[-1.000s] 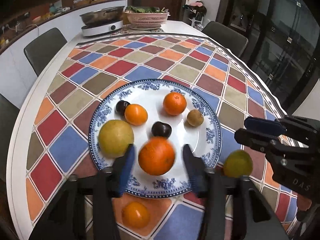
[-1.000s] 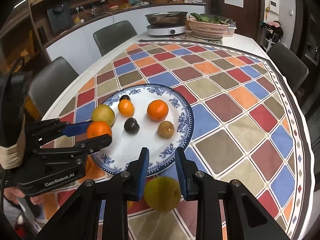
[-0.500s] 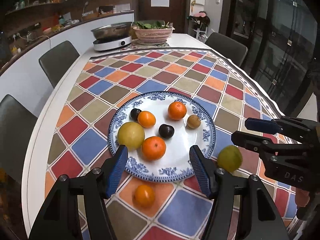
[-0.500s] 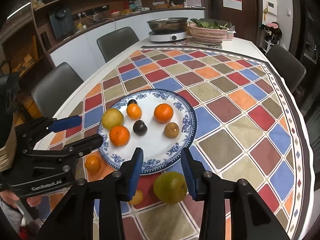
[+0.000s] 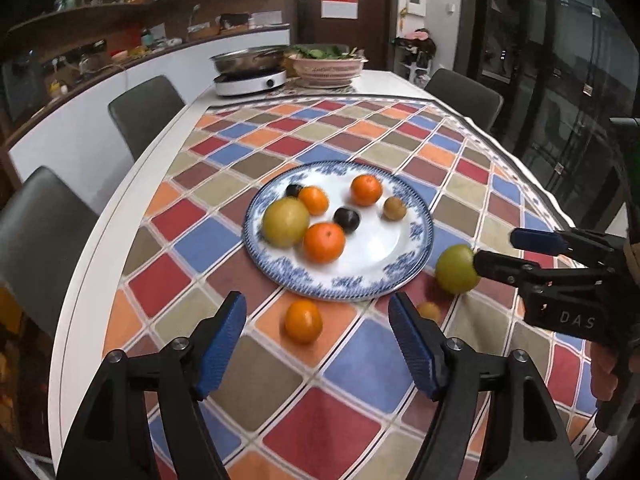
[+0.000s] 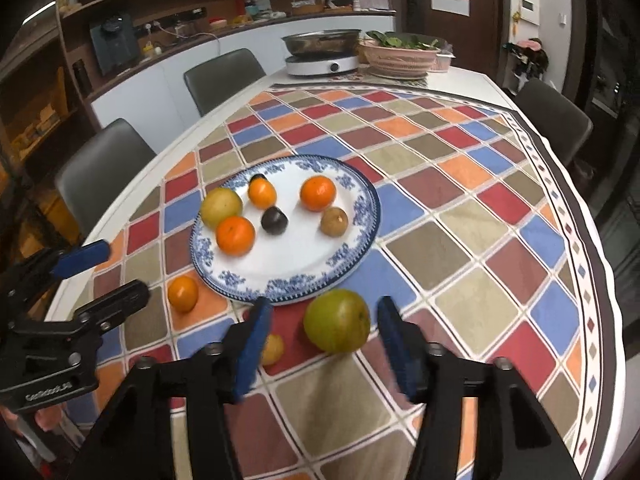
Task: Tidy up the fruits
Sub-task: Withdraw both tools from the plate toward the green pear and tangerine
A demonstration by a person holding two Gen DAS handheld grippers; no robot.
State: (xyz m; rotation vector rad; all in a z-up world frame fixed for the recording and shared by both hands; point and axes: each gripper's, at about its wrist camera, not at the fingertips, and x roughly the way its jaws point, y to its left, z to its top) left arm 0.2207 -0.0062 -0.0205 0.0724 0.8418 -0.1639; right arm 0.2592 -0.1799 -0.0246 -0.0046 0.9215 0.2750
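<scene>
The right gripper (image 6: 324, 340) is spread wide around a green-yellow fruit (image 6: 337, 321) resting on the tabletop (image 6: 460, 240) just beside the blue-patterned plate (image 6: 360, 216) (six fruits lie on it). The left gripper (image 5: 318, 340) hangs released near a small orange (image 5: 303, 320).

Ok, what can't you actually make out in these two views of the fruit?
- Small yellow fruit: right wrist view, partly behind the right gripper finger; kind unclear. Left view, half hidden by the left gripper finger.
- Far dark fruit: both views, mostly behind an orange.
- Green fruit: left view, unclear whether the right gripper's finger touches it.
- Shelf items: too small, blurred.
</scene>
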